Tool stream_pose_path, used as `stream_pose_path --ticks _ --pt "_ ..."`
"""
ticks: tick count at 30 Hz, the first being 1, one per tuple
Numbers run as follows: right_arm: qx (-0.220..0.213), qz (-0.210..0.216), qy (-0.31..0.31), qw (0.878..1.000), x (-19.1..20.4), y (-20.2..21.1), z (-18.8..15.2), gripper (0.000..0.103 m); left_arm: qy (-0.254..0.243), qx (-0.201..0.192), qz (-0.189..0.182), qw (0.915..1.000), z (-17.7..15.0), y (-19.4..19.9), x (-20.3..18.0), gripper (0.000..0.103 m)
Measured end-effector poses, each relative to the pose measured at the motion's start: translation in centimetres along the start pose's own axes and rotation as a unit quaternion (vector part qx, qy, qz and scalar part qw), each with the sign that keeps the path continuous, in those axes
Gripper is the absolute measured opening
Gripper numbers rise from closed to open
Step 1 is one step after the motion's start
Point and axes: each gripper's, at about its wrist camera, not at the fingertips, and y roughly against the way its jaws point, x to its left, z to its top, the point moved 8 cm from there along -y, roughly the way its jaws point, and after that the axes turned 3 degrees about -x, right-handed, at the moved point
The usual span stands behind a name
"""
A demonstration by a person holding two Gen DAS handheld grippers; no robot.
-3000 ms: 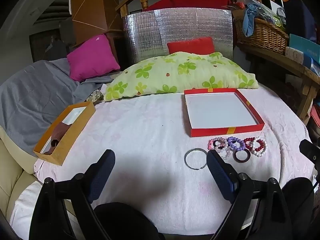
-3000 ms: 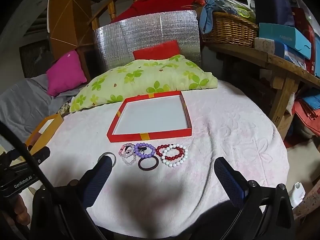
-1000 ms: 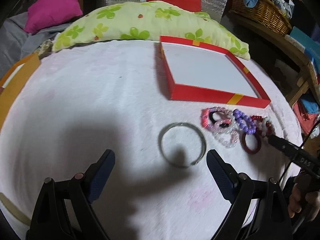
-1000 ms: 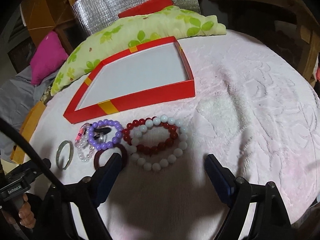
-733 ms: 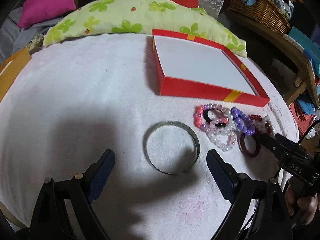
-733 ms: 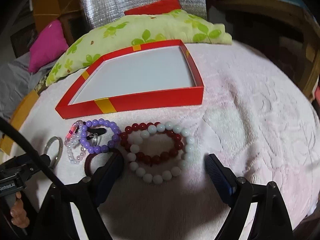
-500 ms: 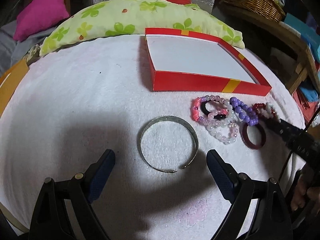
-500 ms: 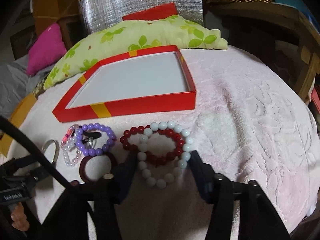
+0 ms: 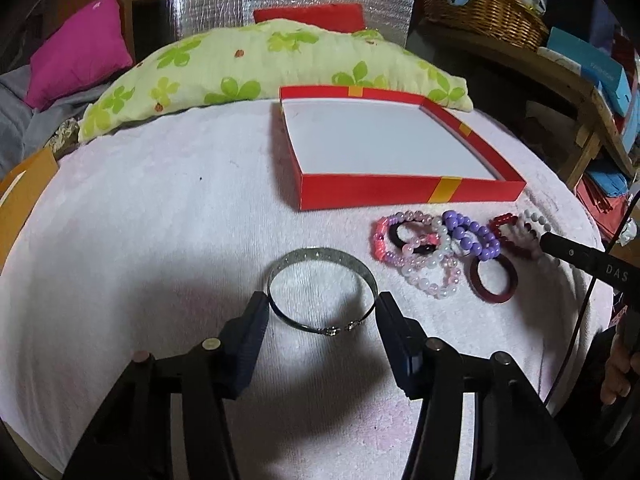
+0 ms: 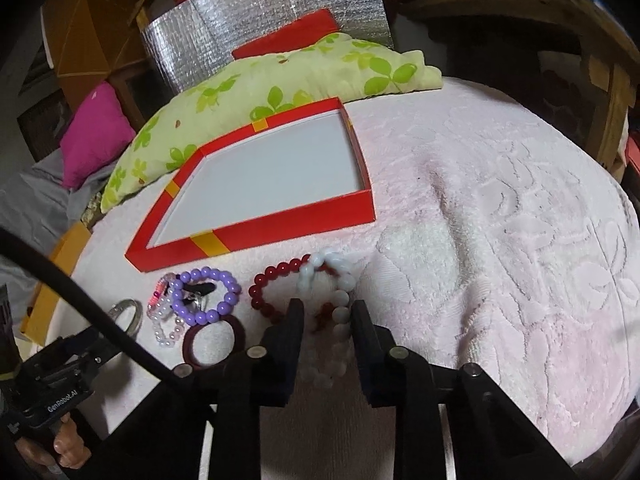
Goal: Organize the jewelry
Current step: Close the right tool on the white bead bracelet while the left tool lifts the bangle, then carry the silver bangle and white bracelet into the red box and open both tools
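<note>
Pale pink fleece (image 10: 500,208) covers the bed before me, with a green clover pillow (image 9: 248,68) and a silver foil panel (image 9: 288,4) at the far side. My left gripper (image 9: 322,312) sits low over the silver bangle (image 9: 320,292), its fingers (image 9: 256,320) brought in to either side of the ring, close against its rim, though I cannot tell whether they are pressing it. My right gripper (image 10: 326,316) has its fingers narrowed around the white bead bracelet (image 10: 338,308), which bunches up between them, tangled with the dark red bead bracelet (image 10: 272,280). Just left of that lie the purple bead bracelet (image 10: 212,292), a pale pink bead bracelet (image 9: 432,276) and a maroon ring bangle (image 9: 492,280), all touching or overlapping. Beyond them stands the red tray (image 9: 400,192) with its white floor bare. An orange box (image 9: 20,196) sits at the left edge.
</note>
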Motion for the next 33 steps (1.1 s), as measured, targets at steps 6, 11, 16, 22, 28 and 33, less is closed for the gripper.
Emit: stream_pose_path --ticks 6,11,16,22,28,33 --pt "-0.001 0.010 -0.010 1.000 -0.1 0.7 0.3 0.021 0.000 0.002 0.011 0.9999 -0.2 0.1 0.5 0.057" --pt "0.020 0.010 -0.021 1.000 -0.8 0.2 -0.1 0.021 -0.005 0.003 0.018 0.9998 -0.4 0.2 0.7 0.057" --pt "0.044 0.012 -0.026 0.999 -1.0 -0.6 -0.9 0.022 -0.011 -0.002 0.020 0.9997 -0.3 0.4 0.6 0.057" --pt "0.035 0.002 0.029 0.999 0.6 -0.5 -1.1 0.011 -0.015 -0.005 0.021 0.9997 -0.3 0.6 0.5 0.057" --pt "-0.037 0.000 0.077 0.996 2.4 2.4 0.6 0.011 -0.012 -0.009 0.027 0.9995 -0.2 0.8 0.8 0.057" --pt "-0.069 0.011 0.072 0.995 2.9 3.8 1.8 0.011 -0.013 -0.012 0.029 0.9994 -0.1 0.9 0.8 0.057"
